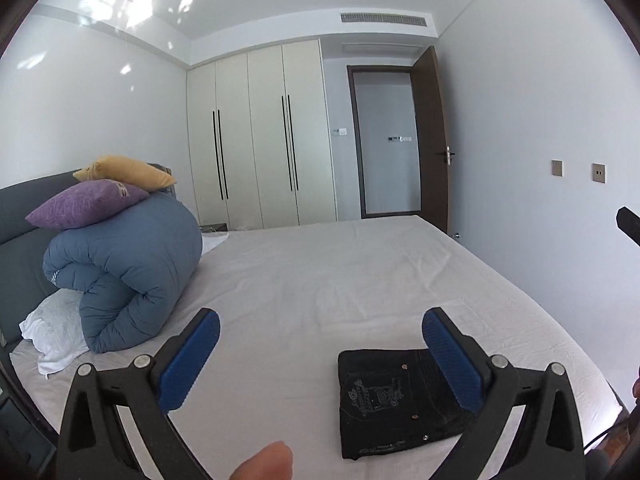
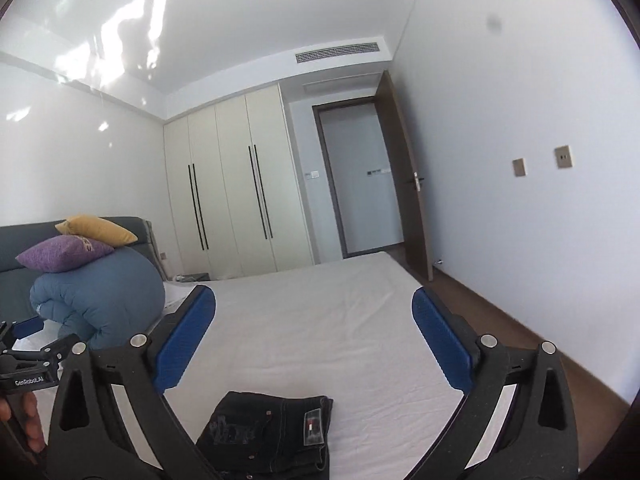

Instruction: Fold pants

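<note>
at the very near edge of the left wrist view a fingertip (image 1: 266,462) of the person shows, just under the black frame of the left gripper (image 1: 320,334). its jaws are spread wide and released, with nothing between the blue pads (image 1: 188,360). the right gripper (image 2: 314,316) is the same: jaws fully apart, grasping nothing, held above the bed (image 2: 320,320).

the pants (image 1: 400,404) are black and lie folded into a small, flat packet on the white sheet, near the close edge of the bed. in the left wrist view they sit low and to the right, partly behind the right pad; a back pocket with pale embroidery faces up. in the right wrist view they lie low in the middle, under the gripper, and a small label is visible on them. no jaw touches them.

at the far left of the bed a blue duvet (image 1: 132,268) is rolled up against the grey headboard (image 1: 20,216). a purple cushion (image 1: 84,204) rests on top of it, and a yellow cushion (image 1: 128,172) on that one. a white pillow (image 1: 52,328) lies beside the roll.

far behind stands a cream wardrobe (image 1: 256,140), and to its right a dark door (image 1: 430,136) is open.
</note>
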Demonstrator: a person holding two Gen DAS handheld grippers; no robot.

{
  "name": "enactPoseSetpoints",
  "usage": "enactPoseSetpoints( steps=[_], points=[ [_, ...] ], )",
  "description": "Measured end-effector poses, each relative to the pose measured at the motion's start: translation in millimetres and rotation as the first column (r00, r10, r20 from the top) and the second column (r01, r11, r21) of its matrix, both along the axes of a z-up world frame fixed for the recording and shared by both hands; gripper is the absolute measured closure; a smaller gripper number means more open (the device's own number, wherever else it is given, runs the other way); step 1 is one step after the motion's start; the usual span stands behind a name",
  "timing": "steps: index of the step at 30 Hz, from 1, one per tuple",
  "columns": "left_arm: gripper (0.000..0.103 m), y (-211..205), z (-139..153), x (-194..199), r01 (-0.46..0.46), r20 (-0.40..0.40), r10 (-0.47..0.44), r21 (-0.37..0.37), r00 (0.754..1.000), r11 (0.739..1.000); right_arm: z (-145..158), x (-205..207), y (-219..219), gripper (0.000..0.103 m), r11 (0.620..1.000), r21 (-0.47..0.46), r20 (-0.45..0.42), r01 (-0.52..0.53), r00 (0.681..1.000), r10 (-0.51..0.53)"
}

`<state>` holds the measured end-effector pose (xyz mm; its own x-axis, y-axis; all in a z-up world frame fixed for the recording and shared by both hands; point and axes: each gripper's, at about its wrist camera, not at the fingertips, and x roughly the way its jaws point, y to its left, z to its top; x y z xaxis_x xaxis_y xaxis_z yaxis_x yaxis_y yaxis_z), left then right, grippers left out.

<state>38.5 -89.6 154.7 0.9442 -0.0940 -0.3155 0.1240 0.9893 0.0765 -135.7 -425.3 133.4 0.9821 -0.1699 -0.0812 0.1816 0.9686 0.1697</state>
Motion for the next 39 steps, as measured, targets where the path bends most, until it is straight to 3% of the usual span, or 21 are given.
enactPoseSetpoints(
  steps=[3,6,11,16,23,39],
  points=[
    [0.000,-3,-1,5,0.013,-0.093,-0.017,-0.046,0.996,0.999,14,-6,13,0.001,1.000,-0.008,-0.094,0.018,0.995,-0.019],
    [0.000,-14,-13,7,0.010,-0.148,-0.012,-0.016,0.989,1.000,14,-6,28,0.001,1.000,0.013,-0.191,-0.026,0.981,0.028],
    [0.000,-22,-35,16,0.004,-0.276,-0.015,-0.041,0.961,0.999,-13,12,30,0.001,0.997,0.082,-0.434,0.001,0.900,0.035],
    [0.000,-31,-52,17,-0.005,-0.325,-0.001,-0.020,0.946,1.000,-48,27,24,0.001,0.986,0.151,-0.560,0.069,0.828,0.028],
    [0.000,-36,-66,16,0.000,-0.374,-0.009,-0.023,0.927,1.000,-64,33,29,0.001,0.988,0.129,-0.614,0.083,0.789,0.014],
    [0.000,-32,-85,22,-0.013,-0.438,-0.005,-0.038,0.899,0.999,-61,50,56,0.001,0.995,0.102,-0.642,0.010,0.764,0.058]
  ],
)
